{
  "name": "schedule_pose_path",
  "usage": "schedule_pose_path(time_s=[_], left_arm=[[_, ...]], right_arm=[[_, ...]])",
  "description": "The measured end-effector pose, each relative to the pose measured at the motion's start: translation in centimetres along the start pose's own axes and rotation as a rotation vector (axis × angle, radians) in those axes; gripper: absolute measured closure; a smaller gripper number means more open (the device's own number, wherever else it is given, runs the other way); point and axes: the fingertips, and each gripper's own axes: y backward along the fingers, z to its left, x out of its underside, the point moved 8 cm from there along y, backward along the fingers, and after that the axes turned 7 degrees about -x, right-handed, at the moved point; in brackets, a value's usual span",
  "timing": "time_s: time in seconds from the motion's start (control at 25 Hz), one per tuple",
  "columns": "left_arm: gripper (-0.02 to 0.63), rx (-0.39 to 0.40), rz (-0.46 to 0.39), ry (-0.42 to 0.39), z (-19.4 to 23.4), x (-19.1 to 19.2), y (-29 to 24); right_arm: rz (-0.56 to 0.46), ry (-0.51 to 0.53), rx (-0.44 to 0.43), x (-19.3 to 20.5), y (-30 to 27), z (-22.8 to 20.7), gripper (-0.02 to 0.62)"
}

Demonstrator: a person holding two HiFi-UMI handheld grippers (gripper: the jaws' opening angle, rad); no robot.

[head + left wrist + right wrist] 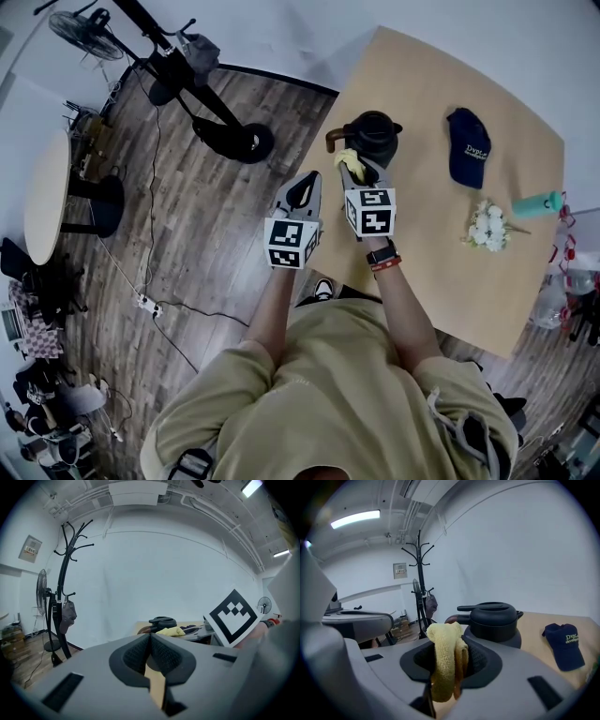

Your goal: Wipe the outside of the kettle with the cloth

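- The right gripper (pixel 452 654) is pinching the cloth (pixel 443 665) right by the kettle (pixel 494 623) at the desk's (pixel 441 244) left edge.
- The left gripper (pixel 151 653) is idling, pressed together and empty.
- Wiping is probably just starting, needing cloth pressed against the kettle's side.

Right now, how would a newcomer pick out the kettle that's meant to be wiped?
Find the pale wooden table; the kettle stands near its edge on the wood-floor side, just beyond the yellow cloth pinched in the right gripper. It is the only squat, black, lidded pot with a handle; its neighbours are a navy cap and white flowers.
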Motion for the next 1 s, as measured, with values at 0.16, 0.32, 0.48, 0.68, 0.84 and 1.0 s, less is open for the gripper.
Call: schedule_pose_path(time_s=[0.16,0.32,0.48,0.68,0.84,1.0], left_arm=[[0.583,-0.019,0.001,0.009,0.7,0.1,0.3],[0.583,-0.037,0.001,0.014,1.6,0.3,0.5],[0.583,-0.053,0.005,0.014,2.3,0.4,0.8],[0.583,-0.074,0.012,0.009,3.5,0.6,1.5],[0.583,-0.095,0.018,0.017,4.7,1.3,2.3],[0.583,-0.101,0.019,0.024,5.2,1.5,2.4]], right_arm=[[0.028,0.007,0.006,0.2,-1.9,0.5,0.459],[0.058,0.001,0.020,0.4,-3.4,0.9,0.457],[0.071,-0.011,0.042,0.7,-4.5,0.9,0.457],[0.085,-0.042,0.083,1.2,-5.0,0.7,0.457],[0.079,-0.057,0.103,1.4,-5.0,0.4,0.457],[0.070,-0.067,0.110,1.4,-4.8,0.3,0.457]])
